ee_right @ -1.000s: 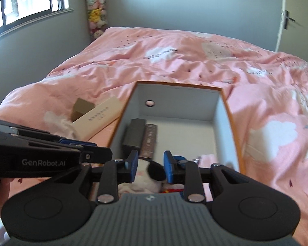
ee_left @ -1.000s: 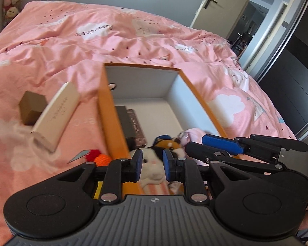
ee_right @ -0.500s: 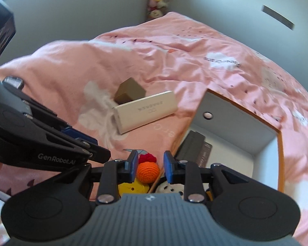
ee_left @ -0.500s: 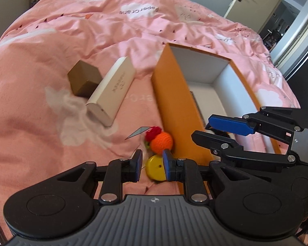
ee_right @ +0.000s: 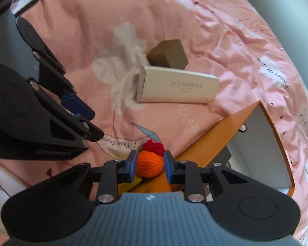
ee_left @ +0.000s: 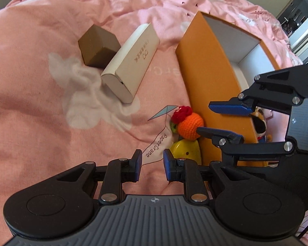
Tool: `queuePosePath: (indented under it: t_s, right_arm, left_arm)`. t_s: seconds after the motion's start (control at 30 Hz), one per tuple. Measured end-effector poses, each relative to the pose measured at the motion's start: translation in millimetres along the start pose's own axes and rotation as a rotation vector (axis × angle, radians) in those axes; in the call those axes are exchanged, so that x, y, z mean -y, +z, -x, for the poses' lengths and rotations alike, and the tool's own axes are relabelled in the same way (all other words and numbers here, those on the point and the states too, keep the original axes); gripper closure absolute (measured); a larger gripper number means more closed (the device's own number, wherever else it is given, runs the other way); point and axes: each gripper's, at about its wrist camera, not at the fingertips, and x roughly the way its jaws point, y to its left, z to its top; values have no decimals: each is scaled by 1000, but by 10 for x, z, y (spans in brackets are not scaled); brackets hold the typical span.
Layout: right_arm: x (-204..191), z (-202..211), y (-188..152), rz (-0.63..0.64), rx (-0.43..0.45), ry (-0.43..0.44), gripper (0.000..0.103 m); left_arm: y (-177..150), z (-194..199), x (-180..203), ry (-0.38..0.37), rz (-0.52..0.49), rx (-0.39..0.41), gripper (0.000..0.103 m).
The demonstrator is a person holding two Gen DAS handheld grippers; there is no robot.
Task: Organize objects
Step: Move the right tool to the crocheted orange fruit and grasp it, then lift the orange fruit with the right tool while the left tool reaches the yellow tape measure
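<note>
My left tool [ee_left: 152,165] points steeply down at the pink bedspread [ee_left: 41,112] with its pads drawn close together and nothing between them; only printed fabric shows in the gap. My right tool [ee_right: 150,165] also points down, its pads narrow and set either side of the orange crochet ball [ee_right: 149,165]; I cannot tell whether they press on it or just flank it. Just ahead of that ball is a small red crochet piece [ee_right: 154,146], and below it, partly hidden, a yellow toy [ee_left: 185,146]. All three lie against the outer wall of the orange box [ee_left: 207,78], which sits to the right of my left tool and runs away from it, open top showing grey inside walls. Ahead and left of my left tool lies a cream carton [ee_left: 131,61], its long axis slanting away to the right, near end facing me. A brown cube [ee_left: 98,45] touches its left side
</note>
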Motion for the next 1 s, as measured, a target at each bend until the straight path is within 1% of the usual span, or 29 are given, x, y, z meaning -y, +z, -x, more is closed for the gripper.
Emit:
queuePosePath:
  t_s: [0.2, 0.27, 0.4, 0.57, 0.7, 0.8, 0.9, 1.0]
  right_arm:
    - [43, -207, 72, 69, -73, 63, 73]
    - [33, -253, 104, 113, -90, 56, 65]
    - [20, -342, 165, 216, -121, 40, 64]
    - [-52, -399, 219, 328, -164, 114, 65]
    - [-87, -586, 233, 369, -236, 92, 65]
    - [-60, -675, 261, 359, -259, 102, 63]
    - [-64, -743, 271, 363, -281, 107, 59]
    - [-71, -766, 278, 364, -284, 106, 58]
  left_arm:
    - [39, -133, -65, -5, 11, -40, 79]
    - [50, -168, -89, -7, 15, -51, 79]
    - [56, -237, -129, -12, 24, -74, 79]
    - [51, -272, -157, -17, 27, -82, 79]
    - [43, -293, -157, -26, 18, -86, 79]
    - [29, -300, -156, -27, 12, -89, 79]
    - [5, -300, -155, -31, 12, -92, 78]
    - [2, -287, -167, -33, 16, -93, 78]
